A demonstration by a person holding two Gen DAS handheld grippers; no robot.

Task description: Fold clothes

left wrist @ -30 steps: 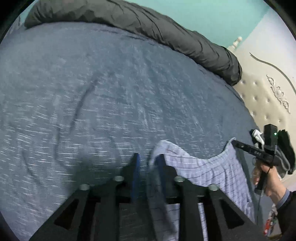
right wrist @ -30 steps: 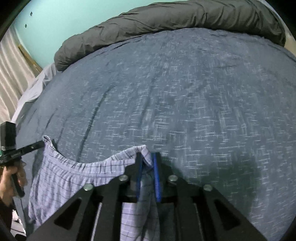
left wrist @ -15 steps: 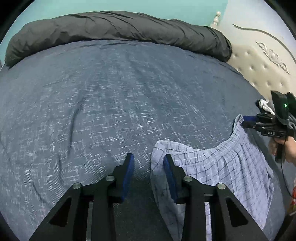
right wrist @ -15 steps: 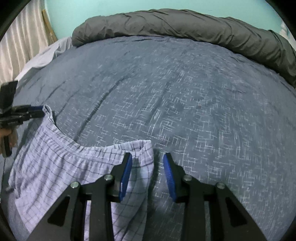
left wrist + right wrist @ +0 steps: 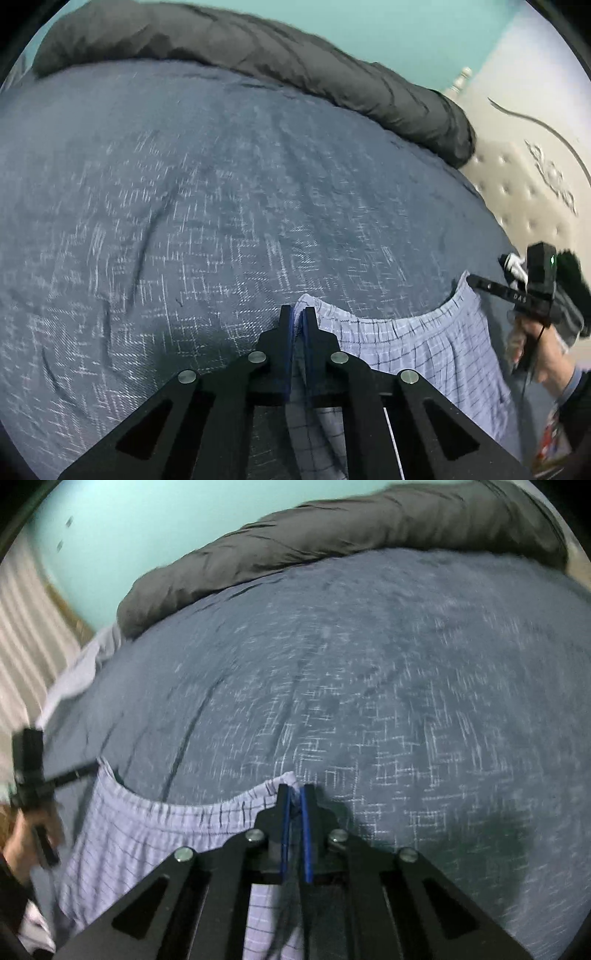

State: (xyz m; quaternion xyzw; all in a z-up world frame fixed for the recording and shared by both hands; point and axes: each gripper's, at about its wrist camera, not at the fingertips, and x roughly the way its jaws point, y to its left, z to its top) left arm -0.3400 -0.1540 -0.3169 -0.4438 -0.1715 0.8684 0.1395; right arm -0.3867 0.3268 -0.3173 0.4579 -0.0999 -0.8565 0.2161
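**Waistband pinched at both corners, ready to spread**

We have the checked shorts (image 5: pixel 417 350) by their elastic waistband, one corner in each tool, with the cloth hanging down from that edge in front of the bed (image 5: pixel 229 206) and its blue-grey cover. The waistband sags in a shallow curve between the two grips, so it is not yet taut.

The left gripper (image 5: pixel 298 314) has its blue-padded jaws drawn almost together on the left corner of the waistband, with only the thickness of the cloth between them. The right gripper (image 5: pixel 295 794) is closed the same way on the opposite corner, a small tuft of fabric showing just past its tips.

To do this step well, we judge that the two grips should move apart evenly until the sag in the waistband is gone, then carry the garment forward and lower it so the legs land flat on the cover first. Pulling harder on one side would likely skew the cloth, and the pinches look shallow enough that a jerk could slip a corner out. Both views are blurred, so we cannot tell how much fabric lies deep in either grip.

As for pose, both tools point forward across the mattress toward the rolled dark duvet (image 5: pixel 258 51) at its far edge, held roughly level and at about the same height. In the left view the right hand (image 5: pixel 535 350) wraps its handle near the cream tufted headboard (image 5: pixel 528 192), fingers curled round the trigger.
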